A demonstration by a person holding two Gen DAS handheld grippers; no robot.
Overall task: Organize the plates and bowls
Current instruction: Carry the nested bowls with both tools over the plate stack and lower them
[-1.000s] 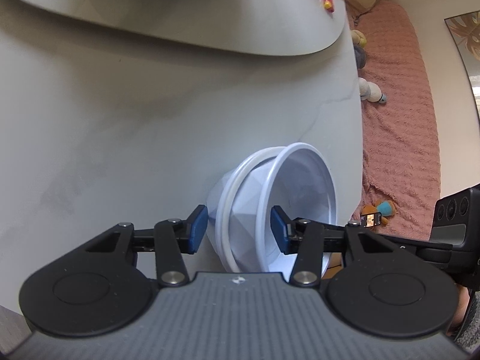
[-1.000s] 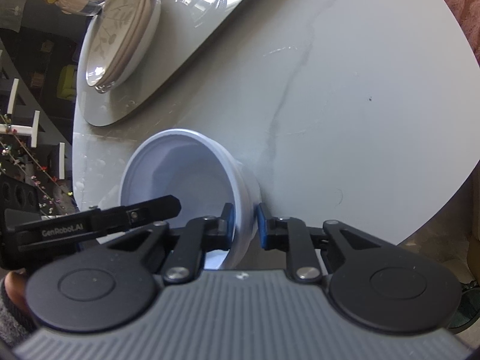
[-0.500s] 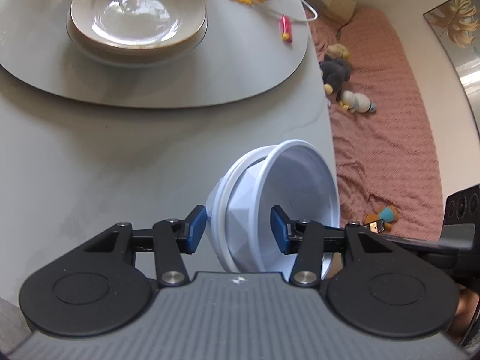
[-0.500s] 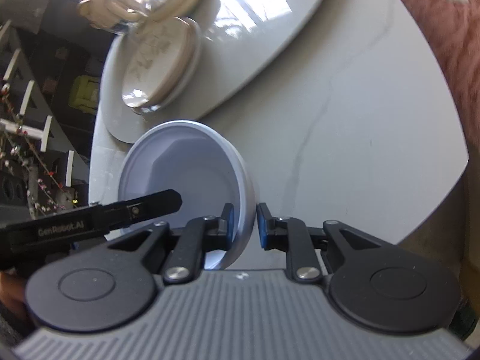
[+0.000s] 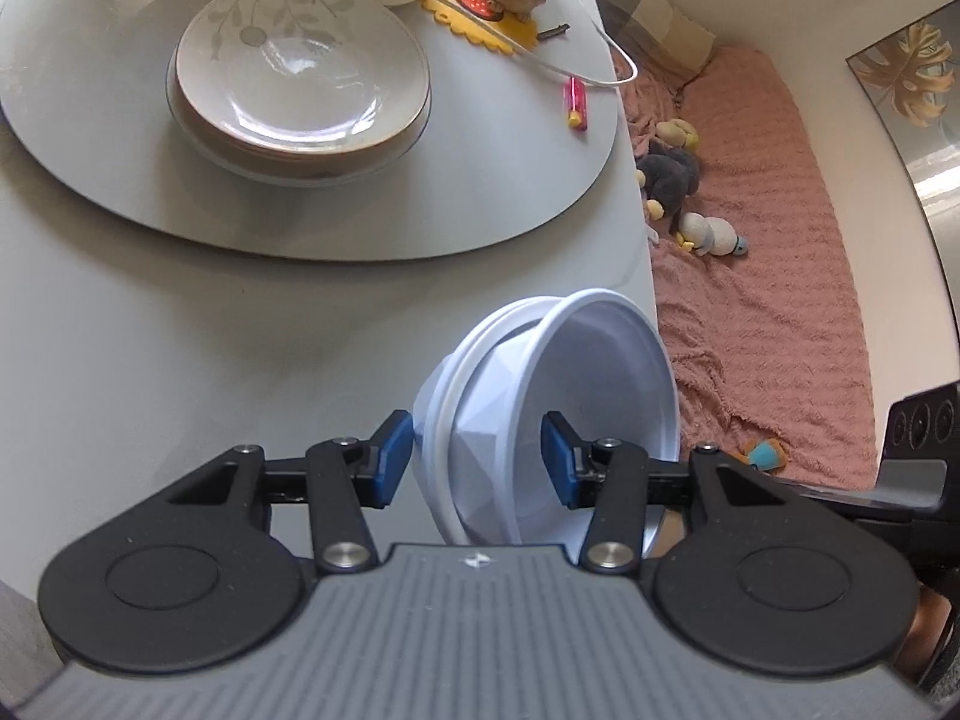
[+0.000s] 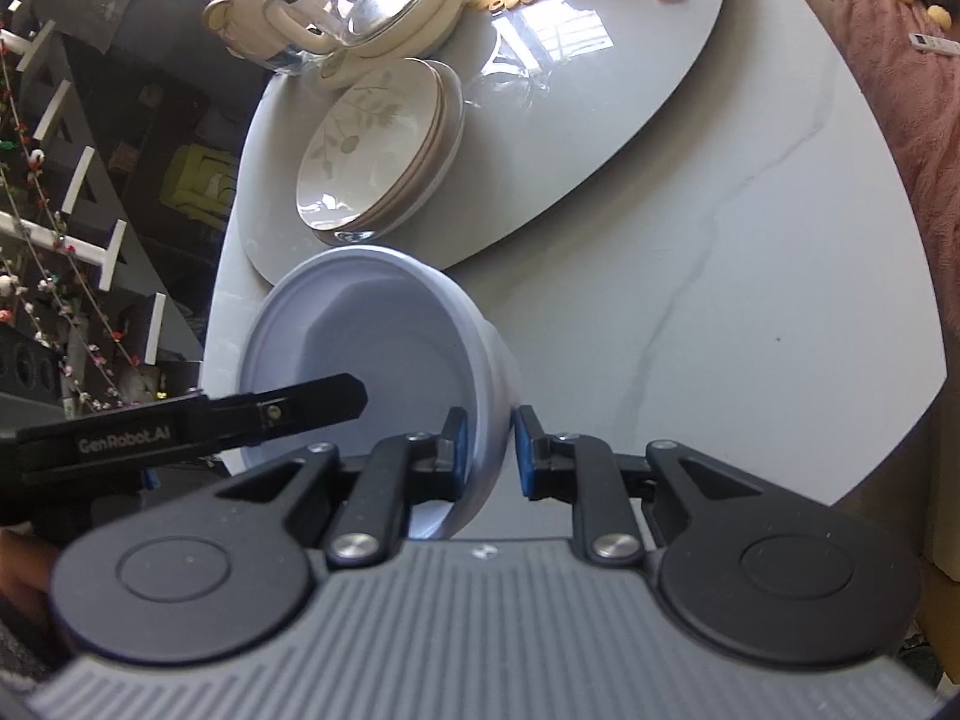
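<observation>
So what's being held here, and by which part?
The nested white bowls: the left gripper straddles their wall at one side, the right gripper pinches the rim opposite.

Nested white bowls (image 5: pixel 576 384) tilted on edge above table; patterned plates (image 5: pixel 300 72) stacked.

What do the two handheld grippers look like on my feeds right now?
Both match: the left gripper and right gripper have black linkage arms with silver pivot screws, blue pads, round black side discs and a ribbed grey body. One finger reads "GenRobot.AI" in the right view.
</observation>
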